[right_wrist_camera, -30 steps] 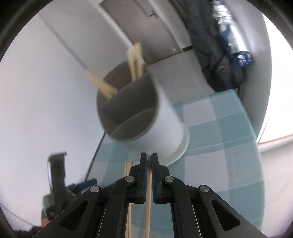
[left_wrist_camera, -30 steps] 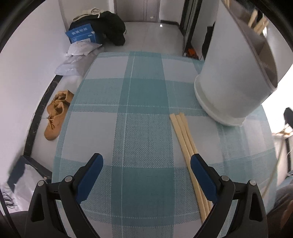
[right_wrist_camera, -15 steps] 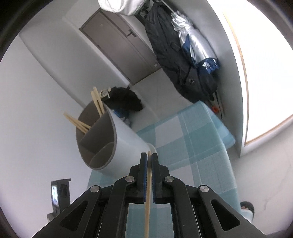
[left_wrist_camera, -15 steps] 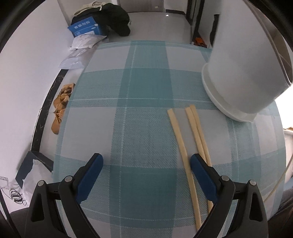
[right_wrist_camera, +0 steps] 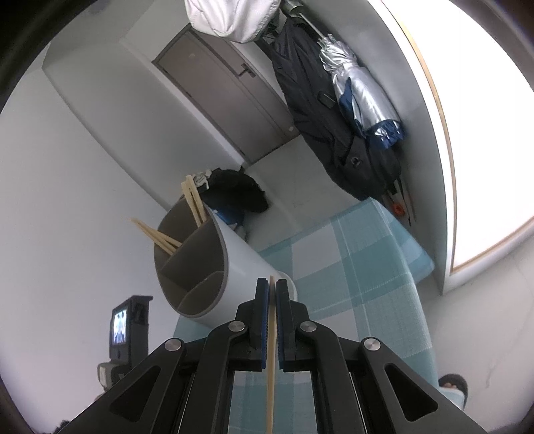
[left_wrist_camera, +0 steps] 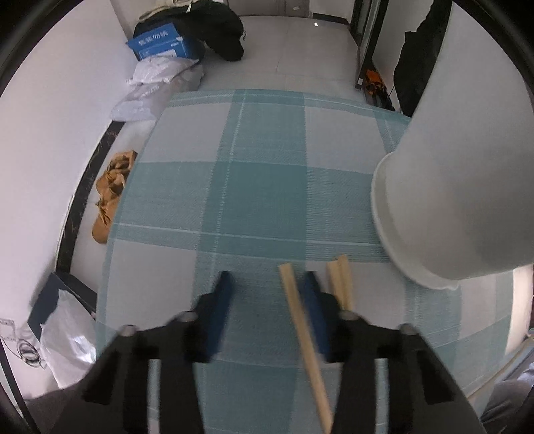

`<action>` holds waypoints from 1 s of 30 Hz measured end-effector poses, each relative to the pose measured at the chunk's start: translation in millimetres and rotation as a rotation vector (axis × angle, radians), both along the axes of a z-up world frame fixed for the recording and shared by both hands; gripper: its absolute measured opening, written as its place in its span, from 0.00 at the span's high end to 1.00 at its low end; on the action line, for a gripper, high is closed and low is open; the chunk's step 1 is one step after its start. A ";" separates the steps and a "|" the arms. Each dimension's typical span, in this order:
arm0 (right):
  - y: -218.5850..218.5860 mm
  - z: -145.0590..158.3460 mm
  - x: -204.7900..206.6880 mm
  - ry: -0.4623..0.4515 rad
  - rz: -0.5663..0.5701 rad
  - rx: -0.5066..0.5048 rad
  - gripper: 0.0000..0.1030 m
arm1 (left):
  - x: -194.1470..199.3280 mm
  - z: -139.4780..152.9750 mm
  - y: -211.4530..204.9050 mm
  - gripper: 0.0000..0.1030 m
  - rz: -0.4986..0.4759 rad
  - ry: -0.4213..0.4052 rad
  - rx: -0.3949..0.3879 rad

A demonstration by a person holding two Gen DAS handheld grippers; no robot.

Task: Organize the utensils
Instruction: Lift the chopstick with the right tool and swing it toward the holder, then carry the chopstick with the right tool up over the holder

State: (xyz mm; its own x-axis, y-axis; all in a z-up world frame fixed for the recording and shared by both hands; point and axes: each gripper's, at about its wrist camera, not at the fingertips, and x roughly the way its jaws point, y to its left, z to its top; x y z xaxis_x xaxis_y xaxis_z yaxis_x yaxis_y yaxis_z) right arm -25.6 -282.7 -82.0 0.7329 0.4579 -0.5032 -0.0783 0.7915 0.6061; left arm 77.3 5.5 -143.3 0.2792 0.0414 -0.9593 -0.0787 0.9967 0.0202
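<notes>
On the teal checked tablecloth [left_wrist_camera: 257, 200] lie three wooden chopsticks. One chopstick [left_wrist_camera: 302, 330] lies between the jaws of my left gripper [left_wrist_camera: 268, 280], close against the right pad; the jaws are closing, with a gap still on the left side. The other two chopsticks [left_wrist_camera: 340, 283] lie together just right of the right finger. The white utensil holder [left_wrist_camera: 450, 200] stands at the right. My right gripper [right_wrist_camera: 271, 283] is shut on a single chopstick [right_wrist_camera: 271, 350], held in the air beside the holder [right_wrist_camera: 240, 263], whose grey compartments hold several chopsticks [right_wrist_camera: 193, 200].
Past the table's far edge, on the floor, are a blue box [left_wrist_camera: 163, 41], dark clothes [left_wrist_camera: 223, 30], white plastic bags [left_wrist_camera: 160, 70] and tan shoes [left_wrist_camera: 110, 197]. Coats and a silver umbrella [right_wrist_camera: 360, 96] hang on the wall. A small device with a screen [right_wrist_camera: 125, 327] stands left of the holder.
My left gripper's jaws have narrowed from wide apart to close around one chopstick, which has split from the other two. The right gripper has tilted upward with its chopstick, away from the holder.
</notes>
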 end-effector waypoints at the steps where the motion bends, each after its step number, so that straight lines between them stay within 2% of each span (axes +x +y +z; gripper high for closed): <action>1: 0.4 0.3 -0.2 0.000 0.003 0.003 0.97 | -0.3 0.6 -1.8 0.87 0.003 0.001 -0.005; 2: 1.2 0.7 -0.6 -0.002 0.005 0.005 0.97 | 1.4 0.1 -1.9 0.94 0.008 0.003 -0.006; 3: 2.5 1.4 -1.1 -0.004 0.008 0.004 0.97 | 2.8 0.6 -3.5 0.96 0.015 0.002 -0.003; 6: 6.5 4.6 -3.5 -0.024 0.019 -0.004 0.97 | 4.5 1.5 0.3 0.97 0.041 0.006 -0.018; 9: 16.0 14.8 -11.8 -0.083 0.045 -0.038 0.97 | 2.0 8.9 3.3 0.98 0.044 -0.022 -0.049; 13: 34.2 26.8 -26.8 -0.149 0.086 -0.096 0.97 | -10.4 30.1 8.8 0.98 0.043 -0.115 -0.103; 17: 52.8 33.8 -38.8 -0.176 0.112 -0.154 0.97 | -30.4 58.7 13.1 0.98 0.030 -0.232 -0.183; 19: 60.3 38.0 -45.3 -0.191 0.116 -0.179 0.97 | -44.1 77.7 14.2 0.98 -0.002 -0.315 -0.222; 24: 73.6 46.2 -60.8 -0.217 0.112 -0.230 0.97 | -73.5 109.4 7.8 0.98 -0.084 -0.478 -0.243; 30: 88.6 53.2 -72.7 -0.240 0.121 -0.272 0.97 | -83.8 118.1 8.5 0.98 -0.157 -0.518 -0.268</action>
